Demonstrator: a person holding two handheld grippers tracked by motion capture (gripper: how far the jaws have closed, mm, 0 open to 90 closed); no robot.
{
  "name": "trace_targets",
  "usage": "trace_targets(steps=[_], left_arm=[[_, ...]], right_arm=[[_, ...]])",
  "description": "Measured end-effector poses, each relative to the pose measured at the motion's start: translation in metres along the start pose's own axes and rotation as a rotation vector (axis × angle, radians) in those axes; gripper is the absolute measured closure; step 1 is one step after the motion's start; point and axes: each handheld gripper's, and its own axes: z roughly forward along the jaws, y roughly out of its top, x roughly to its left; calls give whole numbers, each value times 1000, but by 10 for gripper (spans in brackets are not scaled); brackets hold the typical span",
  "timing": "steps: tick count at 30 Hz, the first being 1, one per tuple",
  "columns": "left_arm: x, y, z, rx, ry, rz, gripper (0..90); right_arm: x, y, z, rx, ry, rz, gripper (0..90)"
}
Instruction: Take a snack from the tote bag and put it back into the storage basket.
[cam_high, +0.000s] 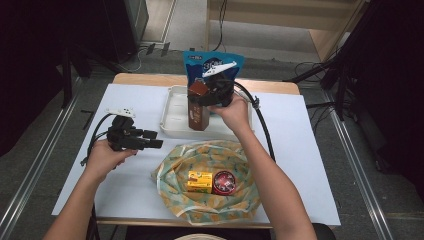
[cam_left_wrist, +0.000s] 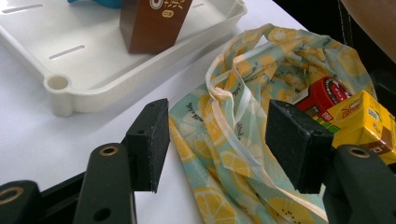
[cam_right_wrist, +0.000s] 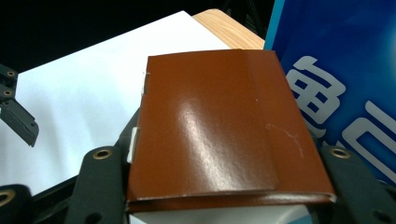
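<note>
1. Right gripper (cam_high: 206, 95) clamps brown carton (cam_high: 198, 116), upright in white tray (cam_high: 172, 120), near its front wall.
2. Left gripper (cam_high: 150, 139) idle, jaws apart, nothing between.
3. Risk: tall carton tips if let go off-level; blue pouch (cam_high: 212, 62) crowds behind.
4. Room: tray's left half bare; bag (cam_high: 210, 160) near the tray's front rim.

upright brown carton (cam_high: 198, 107) in tray (cam_high: 172, 112)
</note>
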Motion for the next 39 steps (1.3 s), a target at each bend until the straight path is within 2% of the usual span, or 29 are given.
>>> trace_targets(steps=[7, 17, 39], left_arm=[[0, 0, 0, 6, -2, 4, 405], [0, 0, 0, -3, -8, -2, 405], [0, -1, 1, 7, -4, 1, 405]], right_arm=[[-4, -7, -5, -20, 8, 9, 443], [-5, -17, -19, -22, 8, -7, 446], [-12, -43, -47, -38, 17, 22, 451]])
